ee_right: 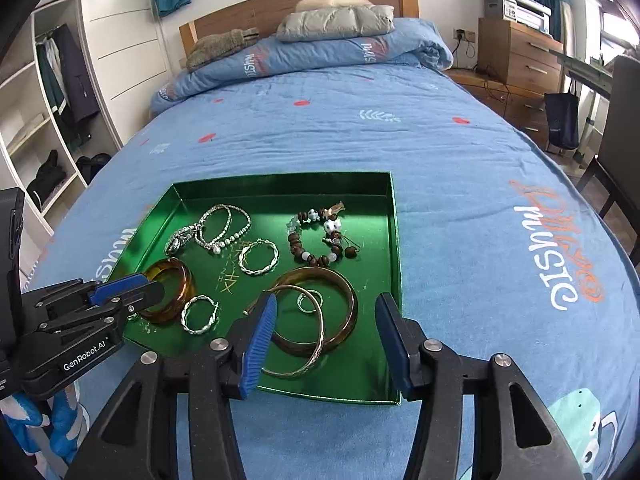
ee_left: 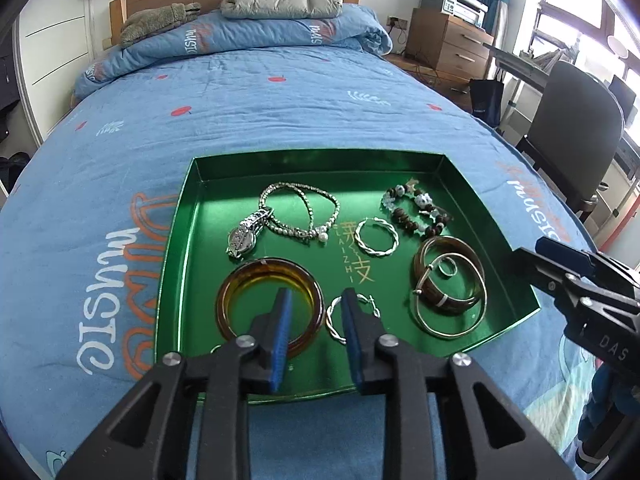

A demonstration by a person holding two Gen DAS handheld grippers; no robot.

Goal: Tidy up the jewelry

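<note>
A green tray (ee_left: 188, 216) (ee_right: 394, 240) lies on the bed with jewelry in it: a silver watch (ee_left: 246, 232), a pearl necklace (ee_left: 300, 210), a twisted silver hoop (ee_left: 376, 237), a beaded bracelet (ee_left: 416, 212) (ee_right: 320, 236), stacked brown and gold bangles (ee_left: 450, 284) (ee_right: 316, 320), an amber bangle (ee_left: 268, 304) (ee_right: 172, 290), a second twisted hoop (ee_left: 334, 320) (ee_right: 200, 314). My left gripper (ee_left: 316, 304) (ee_right: 154, 286) is open above the tray's near edge, between the amber bangle and the small hoop. My right gripper (ee_right: 326, 308) (ee_left: 528, 252) is open and empty over the bangles.
The tray sits on a blue quilt (ee_left: 280, 112) with a folded duvet and pillows (ee_left: 280, 4) at the headboard. A wooden dresser (ee_left: 448, 40) and a dark chair (ee_left: 572, 128) stand to the right of the bed. A wardrobe (ee_right: 48, 112) stands to the left.
</note>
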